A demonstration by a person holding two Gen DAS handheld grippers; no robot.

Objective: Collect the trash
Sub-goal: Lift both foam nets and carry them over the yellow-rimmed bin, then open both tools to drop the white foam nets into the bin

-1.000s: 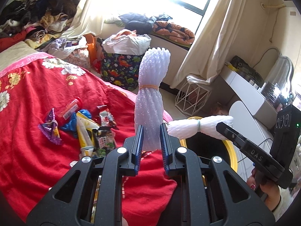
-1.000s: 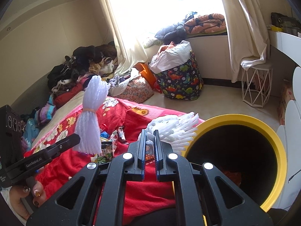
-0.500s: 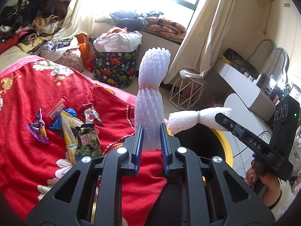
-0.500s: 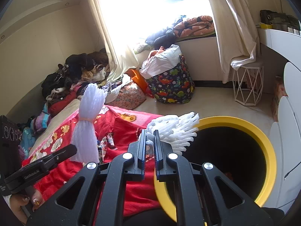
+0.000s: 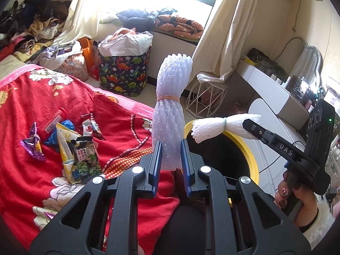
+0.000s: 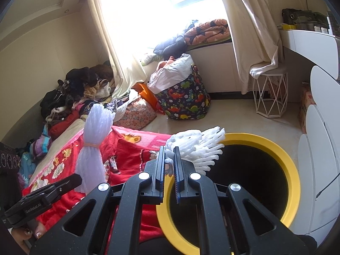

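Note:
My left gripper [image 5: 171,148] is shut on a tall bundle of clear foam net [image 5: 171,108] tied with an orange band, held upright over the bed's edge; it also shows in the right wrist view [image 6: 94,146]. My right gripper [image 6: 169,155] is shut on a white foam net bundle [image 6: 198,146], held over the rim of the yellow-rimmed black bin [image 6: 284,161]. In the left wrist view this bundle [image 5: 218,125] hangs above the bin [image 5: 248,157]. Several wrappers [image 5: 78,155] lie on the red blanket [image 5: 25,176].
A dinosaur-print basket [image 6: 184,104] and a white wire stool [image 6: 269,93] stand on the floor by the window. A white dresser [image 5: 274,97] is at the right. Clothes [image 5: 31,23] are piled at the bed's far end.
Both grippers have moved right, toward the bin, with their bundles still held. The white bundle now hangs further over the bin's opening.

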